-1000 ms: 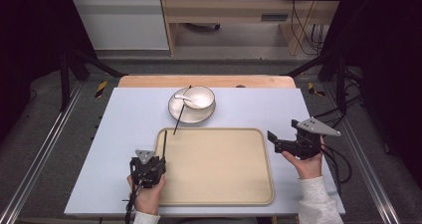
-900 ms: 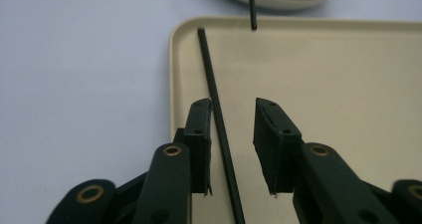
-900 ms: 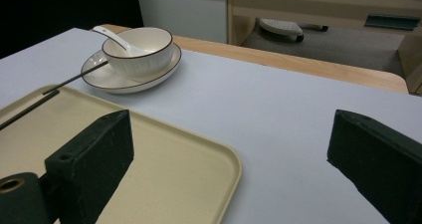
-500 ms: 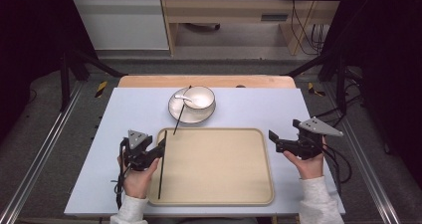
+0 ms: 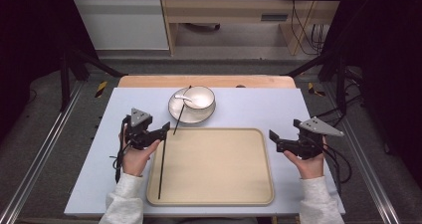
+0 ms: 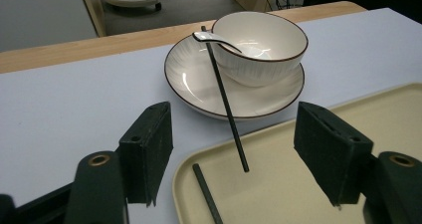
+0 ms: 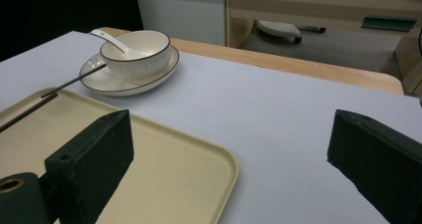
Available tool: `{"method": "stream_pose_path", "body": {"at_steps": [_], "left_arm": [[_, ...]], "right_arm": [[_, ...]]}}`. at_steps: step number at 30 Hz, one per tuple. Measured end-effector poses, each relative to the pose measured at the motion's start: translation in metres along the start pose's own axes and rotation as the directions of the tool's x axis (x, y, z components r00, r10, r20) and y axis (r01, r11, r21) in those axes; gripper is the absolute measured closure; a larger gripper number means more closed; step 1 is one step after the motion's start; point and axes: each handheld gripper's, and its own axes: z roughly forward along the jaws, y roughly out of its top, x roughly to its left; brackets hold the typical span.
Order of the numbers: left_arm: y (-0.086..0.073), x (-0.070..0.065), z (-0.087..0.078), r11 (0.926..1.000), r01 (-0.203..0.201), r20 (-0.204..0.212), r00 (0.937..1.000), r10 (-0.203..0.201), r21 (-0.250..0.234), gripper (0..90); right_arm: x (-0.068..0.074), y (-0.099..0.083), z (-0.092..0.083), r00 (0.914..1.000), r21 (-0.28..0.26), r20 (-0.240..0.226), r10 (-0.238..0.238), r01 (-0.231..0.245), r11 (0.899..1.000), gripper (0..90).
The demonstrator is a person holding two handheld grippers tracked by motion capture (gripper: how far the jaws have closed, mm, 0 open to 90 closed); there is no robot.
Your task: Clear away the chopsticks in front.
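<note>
The work in hand is with two black chopsticks. One chopstick (image 5: 162, 168) lies flat in the beige tray (image 5: 219, 196), along its left edge, from near to far. The other chopstick (image 5: 181, 111) leans on the far side: its top end rests on the plate (image 5: 175, 112) beside the white bowl (image 5: 199, 96), and its lower end hangs just over the far left corner of the tray. A white spoon (image 5: 183, 98) lies in the bowl.

The left gripper (image 5: 160, 134) is at the left edge of the tray, near the far end of the flat chopstick. Its jaws have just been opening and now stand apart with nothing between them. The right gripper (image 5: 272, 136) hovers at the right edge of the tray, jaws wide apart and empty.

A chopstick looks light, thin and stiff, with a smooth surface, so I judge it can slip or roll between the pads. The leaning one is best taken at the free lower part, away from the plate, because the bowl and plate seem fragile and a push could move them.
</note>
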Motion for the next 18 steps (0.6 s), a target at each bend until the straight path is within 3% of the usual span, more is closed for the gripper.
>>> {"method": "stream_pose_path", "body": {"at_steps": [6,10,18], "left_arm": [[0.005,0.004,0.022,0.9984,-0.038,0.01,0.9992,0.038,0.041,26.6],[0.009,0.006,0.035,0.9985,-0.034,0.031,0.999,0.032,0.043,23.9],[0.015,0.007,0.059,0.9914,-0.074,0.014,0.9972,0.073,0.108,24.6]], "right_arm": [[0.0,-0.001,0.002,1.0,0.005,0.001,-0.003,0.003,1.0,4.7],[0.0,-0.001,0.002,1.0,0.005,0.002,0.001,-0.001,1.0,4.7],[-0.001,-0.001,0.003,1.0,0.009,0.004,-0.002,0.002,1.0,4.7]]}}
